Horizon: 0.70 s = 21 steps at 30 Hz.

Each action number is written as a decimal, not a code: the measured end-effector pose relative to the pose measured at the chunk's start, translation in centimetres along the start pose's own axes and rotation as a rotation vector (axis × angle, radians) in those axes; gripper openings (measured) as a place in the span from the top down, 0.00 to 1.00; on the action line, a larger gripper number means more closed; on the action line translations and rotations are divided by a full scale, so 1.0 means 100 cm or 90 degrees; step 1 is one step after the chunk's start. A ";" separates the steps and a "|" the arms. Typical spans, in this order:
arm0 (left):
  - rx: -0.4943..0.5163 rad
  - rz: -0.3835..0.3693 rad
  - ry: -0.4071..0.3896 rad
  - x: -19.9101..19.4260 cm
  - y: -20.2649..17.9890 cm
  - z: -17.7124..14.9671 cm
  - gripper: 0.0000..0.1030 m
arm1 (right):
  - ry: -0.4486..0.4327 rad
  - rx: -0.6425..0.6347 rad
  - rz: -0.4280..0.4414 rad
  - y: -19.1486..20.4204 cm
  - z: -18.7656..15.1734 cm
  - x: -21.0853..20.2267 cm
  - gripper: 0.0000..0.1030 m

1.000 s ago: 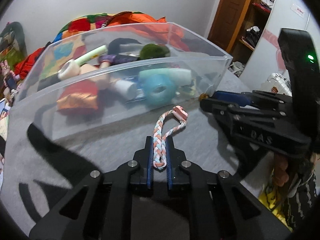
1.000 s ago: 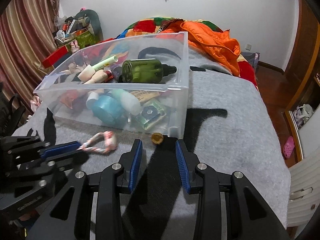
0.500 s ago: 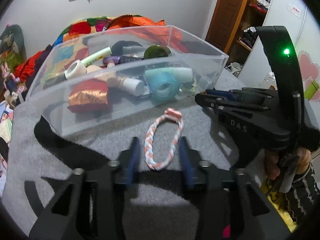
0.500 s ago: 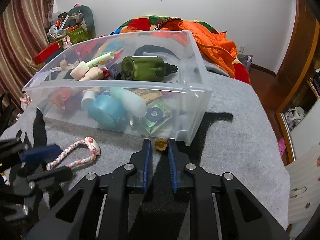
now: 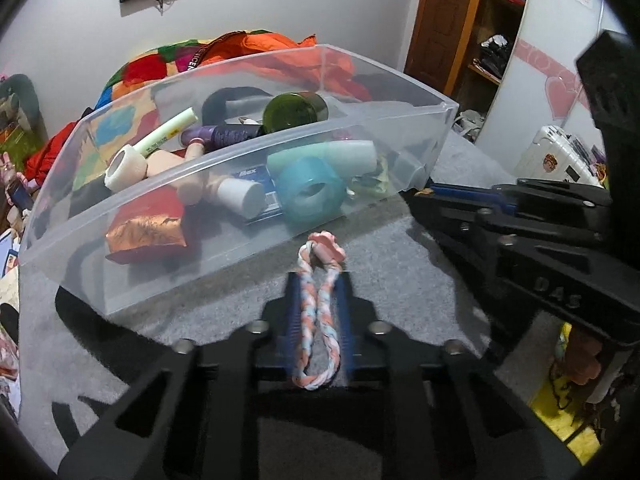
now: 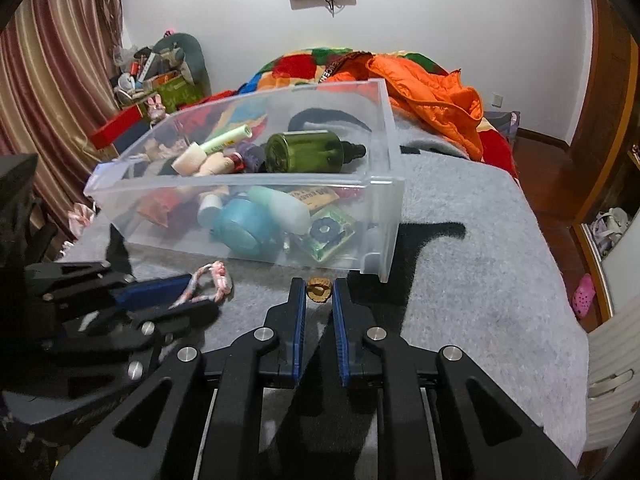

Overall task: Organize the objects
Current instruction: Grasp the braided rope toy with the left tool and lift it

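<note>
A pink, white and blue braided rope loop [image 5: 316, 320] lies on the grey blanket just in front of the clear plastic bin [image 5: 224, 160]. My left gripper [image 5: 318, 280] is closing, and its blue pads press the loop's two strands together; the pink knot [image 5: 326, 246] sticks out past the tips. In the right wrist view the same gripper [image 6: 202, 294] holds the rope [image 6: 216, 276] at the lower left. My right gripper [image 6: 319, 286] is shut on a small gold-brown round piece [image 6: 319, 290] beside the bin's near corner [image 6: 384, 240].
The bin holds several items, among them a green bottle [image 6: 304, 152] and a teal tape roll [image 5: 310, 196]. An orange jacket [image 6: 432, 96] lies behind the bin. The grey blanket [image 6: 460, 280] ends at the right, with floor below. The right gripper's body [image 5: 520, 248] is close beside the left.
The left jaws let go of the rope, spread wide around it, then came together on it again. The right jaws moved up to the small round piece and closed on it.
</note>
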<state>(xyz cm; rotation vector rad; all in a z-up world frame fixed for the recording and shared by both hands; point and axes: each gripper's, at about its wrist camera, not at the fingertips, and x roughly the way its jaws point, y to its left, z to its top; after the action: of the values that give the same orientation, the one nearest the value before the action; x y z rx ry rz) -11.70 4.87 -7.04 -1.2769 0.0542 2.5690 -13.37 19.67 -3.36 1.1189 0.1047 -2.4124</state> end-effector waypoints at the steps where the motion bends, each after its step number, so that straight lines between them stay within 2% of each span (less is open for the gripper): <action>1: -0.008 -0.002 -0.002 -0.001 0.002 -0.001 0.91 | -0.003 0.001 0.002 0.000 0.000 -0.002 0.88; 8: -0.041 0.005 -0.034 -0.025 0.010 -0.003 0.92 | -0.030 0.002 0.012 0.001 0.004 -0.020 0.88; 21: -0.055 0.015 -0.137 -0.085 0.009 0.016 0.92 | -0.083 -0.020 0.017 0.014 0.022 -0.048 0.88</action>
<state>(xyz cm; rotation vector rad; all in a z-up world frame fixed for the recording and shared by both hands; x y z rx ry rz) -8.34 2.32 0.53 -1.0246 -0.0858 2.7395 -11.60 19.72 1.85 0.9407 0.0843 -2.4433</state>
